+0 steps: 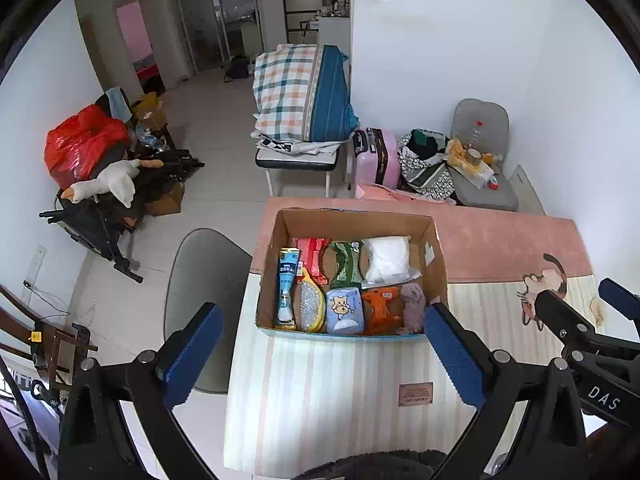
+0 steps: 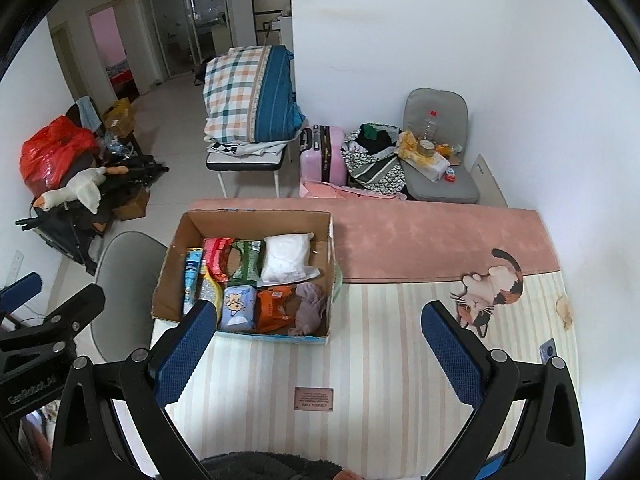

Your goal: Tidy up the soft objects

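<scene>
Now, box: cardboard box (image 1: 352, 220) at table's (image 1: 320, 400) left edge, packed, easy reach.
Tongs: left gripper (image 1: 324, 356), right gripper (image 2: 320, 354) spread, empty, waiting above.

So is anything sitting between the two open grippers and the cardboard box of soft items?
Nothing visible. Only bare striped mat lies between the left gripper, the right gripper and the cardboard box, whose top is open.

A cardboard box (image 2: 176, 272) of soft packs (image 2: 286, 258) sits on the table mat's (image 2: 360, 360) left part, a chair (image 2: 120, 280) to its left
</scene>
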A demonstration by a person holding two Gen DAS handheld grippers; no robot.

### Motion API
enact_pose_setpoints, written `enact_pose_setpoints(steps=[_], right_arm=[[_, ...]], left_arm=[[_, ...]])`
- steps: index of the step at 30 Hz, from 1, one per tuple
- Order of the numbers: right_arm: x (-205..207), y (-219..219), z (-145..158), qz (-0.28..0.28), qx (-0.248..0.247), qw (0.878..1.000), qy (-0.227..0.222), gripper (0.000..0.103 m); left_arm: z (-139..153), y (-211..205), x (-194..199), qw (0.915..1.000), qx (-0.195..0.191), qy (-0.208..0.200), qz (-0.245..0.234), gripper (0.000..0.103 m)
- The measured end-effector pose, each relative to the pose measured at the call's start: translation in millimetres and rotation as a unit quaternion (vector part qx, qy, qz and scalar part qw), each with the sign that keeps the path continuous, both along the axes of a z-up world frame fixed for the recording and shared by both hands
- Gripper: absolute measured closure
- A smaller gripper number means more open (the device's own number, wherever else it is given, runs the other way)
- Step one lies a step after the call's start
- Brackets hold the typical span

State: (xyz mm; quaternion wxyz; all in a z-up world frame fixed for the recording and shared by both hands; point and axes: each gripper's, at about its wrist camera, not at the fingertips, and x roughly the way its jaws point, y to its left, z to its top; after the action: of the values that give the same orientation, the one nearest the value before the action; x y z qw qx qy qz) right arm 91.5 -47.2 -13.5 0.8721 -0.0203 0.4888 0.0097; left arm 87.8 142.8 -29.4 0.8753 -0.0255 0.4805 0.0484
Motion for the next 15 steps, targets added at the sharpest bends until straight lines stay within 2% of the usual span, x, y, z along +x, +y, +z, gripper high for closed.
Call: enact_pose_setpoints(steps=[15], right_arm=[[2.5, 2.5, -6.4, 0.0, -0.002, 1.0, 0.003, 0.0]], left_arm=[[-9.8, 5.9, 2.7, 0.9999, -0.006, 0.007, 0.004, 0.0]])
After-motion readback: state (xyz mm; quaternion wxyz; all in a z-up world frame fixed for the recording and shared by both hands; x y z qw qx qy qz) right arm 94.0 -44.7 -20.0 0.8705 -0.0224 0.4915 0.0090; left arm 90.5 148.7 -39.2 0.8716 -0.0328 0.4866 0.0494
